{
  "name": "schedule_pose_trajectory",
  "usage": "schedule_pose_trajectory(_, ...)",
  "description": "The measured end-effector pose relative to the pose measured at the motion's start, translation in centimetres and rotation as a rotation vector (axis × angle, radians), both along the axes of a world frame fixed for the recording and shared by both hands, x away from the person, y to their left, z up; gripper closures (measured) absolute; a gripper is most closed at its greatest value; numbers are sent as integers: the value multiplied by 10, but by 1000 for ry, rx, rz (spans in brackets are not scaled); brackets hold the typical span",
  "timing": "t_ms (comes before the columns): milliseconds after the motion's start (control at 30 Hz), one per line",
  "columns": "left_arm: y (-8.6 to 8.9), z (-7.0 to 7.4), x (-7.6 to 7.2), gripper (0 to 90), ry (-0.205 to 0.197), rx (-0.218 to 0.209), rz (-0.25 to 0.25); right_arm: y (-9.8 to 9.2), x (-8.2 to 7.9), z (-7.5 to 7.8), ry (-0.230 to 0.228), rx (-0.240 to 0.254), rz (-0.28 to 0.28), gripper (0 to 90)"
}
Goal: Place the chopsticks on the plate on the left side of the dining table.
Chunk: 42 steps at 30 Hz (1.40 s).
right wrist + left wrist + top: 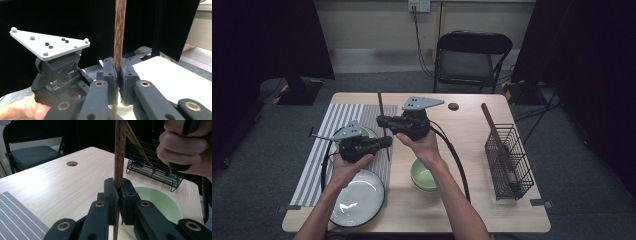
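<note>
- wooden stick (120, 150): top cut by frame edge in both tool views, low part behind jaws
- green bowl (426, 176): partly under right forearm
- plate (358, 197): left hand (346, 167) hides its near-left rim
- rack (508, 161) contents: too small to tell

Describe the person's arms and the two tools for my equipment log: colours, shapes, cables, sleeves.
Both forearms are bare, no sleeves showing. The left tool and right tool are matte black, each topped by a grey three-cornered plate with dark screws. Jaw linkages carry brass-coloured pivot rings. A black cable trails from each.
</note>
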<state>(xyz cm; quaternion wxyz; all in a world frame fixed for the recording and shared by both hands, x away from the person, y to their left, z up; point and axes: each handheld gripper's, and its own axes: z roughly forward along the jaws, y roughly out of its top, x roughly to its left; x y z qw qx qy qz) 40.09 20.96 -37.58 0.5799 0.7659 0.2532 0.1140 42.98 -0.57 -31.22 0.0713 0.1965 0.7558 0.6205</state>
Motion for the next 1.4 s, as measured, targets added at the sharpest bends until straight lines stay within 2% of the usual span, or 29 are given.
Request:
schedule_pose_trajectory(100,0,0,0,849,-2,-14,-4,-2,1,-1,26,15,1,857)
schedule_pose_trajectory(167,0,0,0,845,0,-30,-4,-2,1,0,28,17,2,858)
schedule_pose_trajectory(267,0,2,-1,842,-4,-16,-8,-1,0,0,27,14,10,858)
schedule_pose_trajectory(433,1,2,-1,850,-4,-26,-8,1,-1,1,15,10,18,851)
schedule_pose_trajectory(533,2,2,0,850,-2,-22,-3,0,-1,2,20,17,27,728)
schedule_pose_trajectory(667,2,3,-1,850,-5,-13,2,-1,-1,2,12,9,28,636)
schedule_pose_trajectory(900,8,8,-2,850,-9,-27,3,-12,-3,-2,17,5,29,543)
schedule_pose_trajectory(1133,15,12,-1,850,-13,-38,13,-28,-3,-15,48,11,6,523)
schedule_pose_trajectory(1200,16,13,-1,850,-17,-25,24,-33,-2,-19,57,26,-1,525)
schedule_pose_trajectory(1333,19,14,0,850,-17,-34,20,-37,-2,-28,71,12,-5,532)
schedule_pose_trajectory(1400,21,15,0,850,-9,-37,30,-37,-3,-32,72,-4,5,572)
